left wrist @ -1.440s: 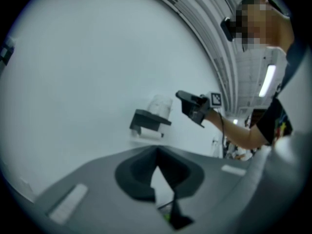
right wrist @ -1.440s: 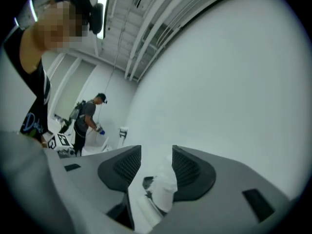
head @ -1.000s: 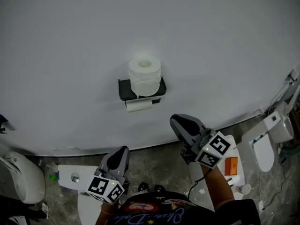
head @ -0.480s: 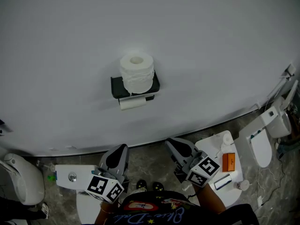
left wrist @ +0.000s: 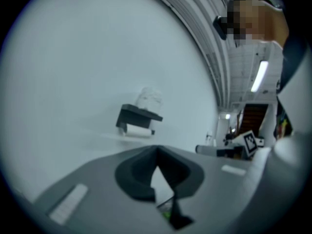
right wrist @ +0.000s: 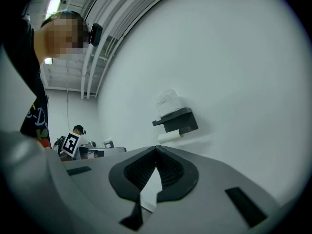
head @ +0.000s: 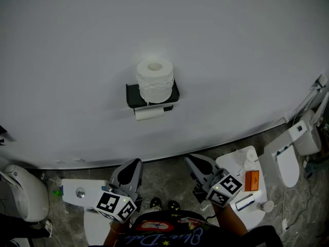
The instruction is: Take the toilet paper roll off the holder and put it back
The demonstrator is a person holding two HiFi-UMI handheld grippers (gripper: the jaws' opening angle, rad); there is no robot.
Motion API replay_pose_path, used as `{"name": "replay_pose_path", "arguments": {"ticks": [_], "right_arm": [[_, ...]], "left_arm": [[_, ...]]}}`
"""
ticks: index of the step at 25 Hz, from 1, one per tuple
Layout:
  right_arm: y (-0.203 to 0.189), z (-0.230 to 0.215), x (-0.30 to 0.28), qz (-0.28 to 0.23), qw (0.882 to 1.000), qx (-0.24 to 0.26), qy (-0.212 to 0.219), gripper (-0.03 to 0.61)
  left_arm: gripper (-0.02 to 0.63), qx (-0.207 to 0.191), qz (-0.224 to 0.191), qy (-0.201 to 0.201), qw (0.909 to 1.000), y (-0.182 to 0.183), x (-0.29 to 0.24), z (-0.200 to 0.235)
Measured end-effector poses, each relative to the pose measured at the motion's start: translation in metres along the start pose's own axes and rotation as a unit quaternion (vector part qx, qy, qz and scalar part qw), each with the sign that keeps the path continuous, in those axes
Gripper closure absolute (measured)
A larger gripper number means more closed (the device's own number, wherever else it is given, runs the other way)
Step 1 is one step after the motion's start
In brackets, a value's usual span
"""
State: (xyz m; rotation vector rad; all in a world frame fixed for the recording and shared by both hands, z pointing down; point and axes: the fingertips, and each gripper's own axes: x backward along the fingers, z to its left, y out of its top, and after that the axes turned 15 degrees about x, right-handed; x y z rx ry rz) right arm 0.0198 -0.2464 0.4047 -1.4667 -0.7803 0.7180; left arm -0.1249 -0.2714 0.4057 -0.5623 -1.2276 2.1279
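A black holder (head: 134, 97) is fixed to the plain white wall (head: 231, 45). The toilet paper roll (head: 154, 80) stands upright on the holder's flat top, its core hole facing up. A second roll (head: 149, 114) hangs lengthwise on the bar just under the shelf. Both gripper views show the same set-up from lower down, with the toilet paper roll (left wrist: 149, 99) (right wrist: 168, 101) sitting on the holder (left wrist: 134, 116) (right wrist: 183, 118) and the second roll (left wrist: 138, 129) (right wrist: 170, 137) below it. The left hand-held gripper (head: 134, 163) is low in the head view, well apart from the holder and pointing towards the wall. In its own view the jaws of the left hand-held gripper (left wrist: 156, 149) meet at the tips, with nothing between them. The right hand-held gripper (head: 191, 159) is beside it at about the same height, also well short of the holder. In its own view the right hand-held gripper (right wrist: 156, 147) has its jaws pressed together at the tips and holds nothing. Each carries its marker cube (head: 115, 206) (head: 224, 187) nearest the person. On the grey stone floor (head: 164, 181) a toilet (head: 288, 169) stands at the right and another toilet (head: 23, 194) at the left. A small white tabletop (head: 232, 164) by the right hand-held gripper carries an orange box (head: 252, 180).
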Motion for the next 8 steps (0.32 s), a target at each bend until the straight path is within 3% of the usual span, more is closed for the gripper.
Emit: {"name": "replay_pose_path", "arguments": {"ticks": [8], "right_arm": [[-0.0009,-0.0036,-0.0019,-0.001,1.000,-0.003,-0.001,0.563]], "left_arm": [[0.615,0.001,-0.004,0.003,1.0000,0.0017,0.0004,0.0041]]}}
